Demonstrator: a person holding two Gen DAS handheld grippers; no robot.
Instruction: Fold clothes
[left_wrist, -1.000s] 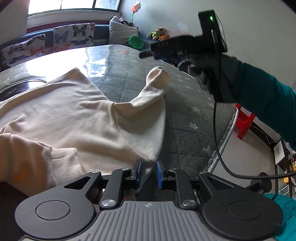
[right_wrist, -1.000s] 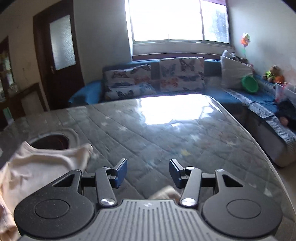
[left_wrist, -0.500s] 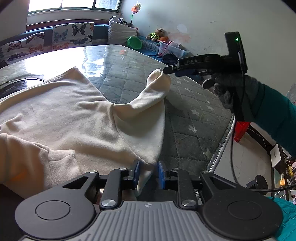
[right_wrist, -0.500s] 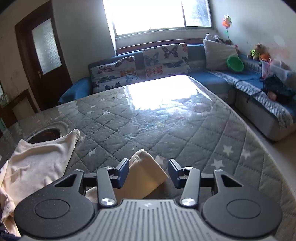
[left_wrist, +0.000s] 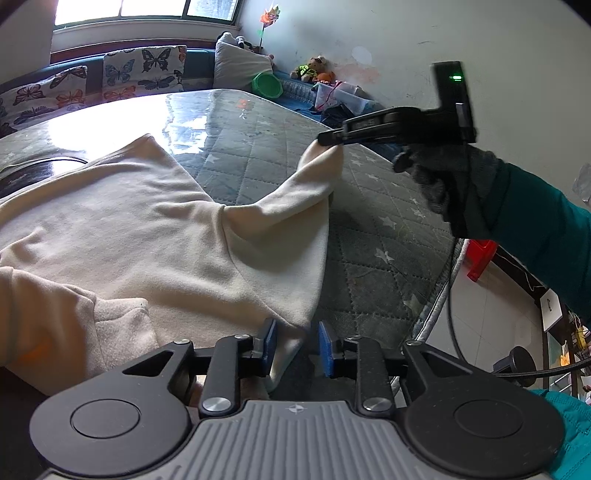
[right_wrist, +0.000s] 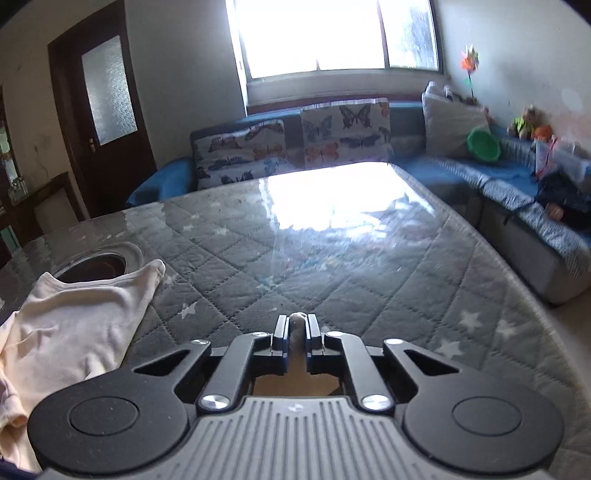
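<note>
Bright backlit window (right_wrist: 332, 33), glare on glossy tabletop (right_wrist: 332, 206), fisheye-bent edges, dark corners

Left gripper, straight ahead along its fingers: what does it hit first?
The cream fleece garment: its hem edge already sits between the left gripper's open blue pads. Beyond it lies the grey quilted table cover; depth is unclear.

Right gripper (right_wrist: 296, 334) is clamped tight on a bit of cream fabric, and the rest of the garment (right_wrist: 74, 325) sits left of it on the quilt (right_wrist: 332, 266).
</note>
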